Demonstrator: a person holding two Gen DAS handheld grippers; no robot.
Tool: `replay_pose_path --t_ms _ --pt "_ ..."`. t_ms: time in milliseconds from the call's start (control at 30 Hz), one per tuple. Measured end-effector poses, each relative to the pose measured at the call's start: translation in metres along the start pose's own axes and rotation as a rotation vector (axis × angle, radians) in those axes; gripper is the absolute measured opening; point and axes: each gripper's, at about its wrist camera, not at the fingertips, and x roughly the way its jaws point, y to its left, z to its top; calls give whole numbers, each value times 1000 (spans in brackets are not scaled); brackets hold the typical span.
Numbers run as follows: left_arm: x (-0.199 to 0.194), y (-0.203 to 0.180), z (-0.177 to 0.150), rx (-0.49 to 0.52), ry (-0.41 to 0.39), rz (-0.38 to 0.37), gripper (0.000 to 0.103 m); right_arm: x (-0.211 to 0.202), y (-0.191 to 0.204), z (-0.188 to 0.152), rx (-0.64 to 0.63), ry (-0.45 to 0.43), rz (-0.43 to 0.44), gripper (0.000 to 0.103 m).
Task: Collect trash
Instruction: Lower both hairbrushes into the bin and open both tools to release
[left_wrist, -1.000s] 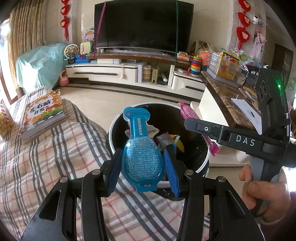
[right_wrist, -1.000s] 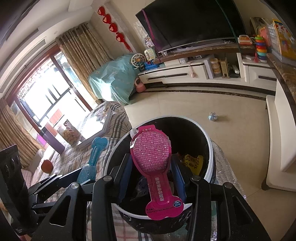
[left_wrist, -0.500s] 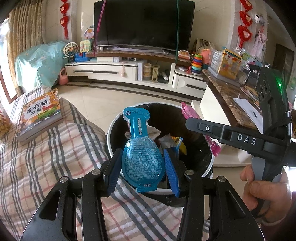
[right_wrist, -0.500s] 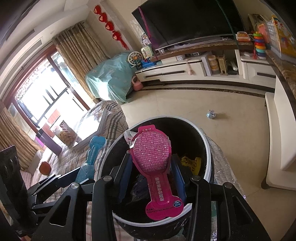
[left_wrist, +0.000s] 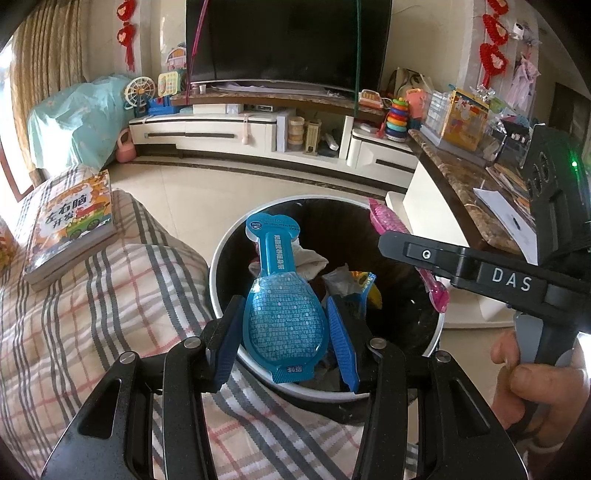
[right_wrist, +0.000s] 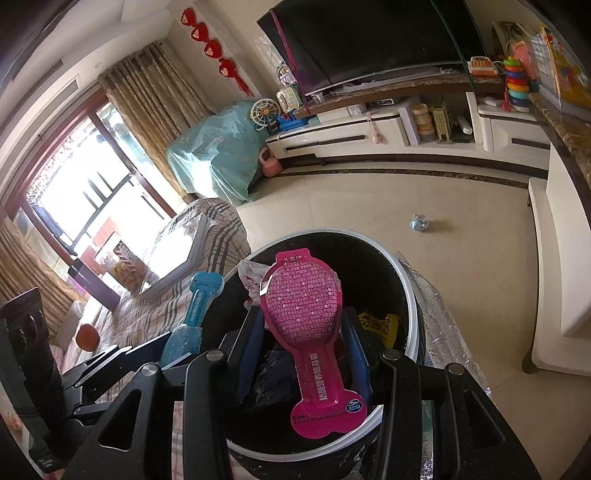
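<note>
Above the trash bin (left_wrist: 221, 266), blue packet (left_wrist: 282, 325) clamped in left claw (left_wrist: 284, 332), pink packet (right_wrist: 301, 317) clamped in right claw (right_wrist: 303, 354).

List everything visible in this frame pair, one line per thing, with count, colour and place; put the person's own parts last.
blue packet: 1, blue, between the left gripper's fingers, over the bin
pink packet: 1, pink, between the right gripper's fingers, over the bin
trash bin: 1, black with white rim, beside the plaid cover, trash inside
plaid cover: 1, grey, white and pink, left of the bin
book: 1, orange cover, on the plaid cover
crumpled scrap: 1, bluish, on the floor beyond the bin
television: 1, black, on the far cabinet
ring stacker toy: 1, multicoloured, on the cabinet
left gripper: 1, black with blue pads
right gripper: 1, black with blue pads
hand: 1, on the right gripper's handle
</note>
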Motion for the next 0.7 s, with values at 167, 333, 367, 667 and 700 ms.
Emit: replay_pose_path --t_ms 167,333,367,667,700 --pt "4 -2 2 -2 7 0 44 2 0 1 4 3 0 44" --pt "7 -1 2 -2 15 2 44 3 -2 1 10 4 2 44" --pt "8 -1 2 -2 16 3 44 3 -2 2 11 4 3 44" --pt "10 0 5 -3 20 4 44 4 -3 2 10 6 2 44" --pt "11 0 6 -3 20 5 44 4 -3 2 11 6 3 44"
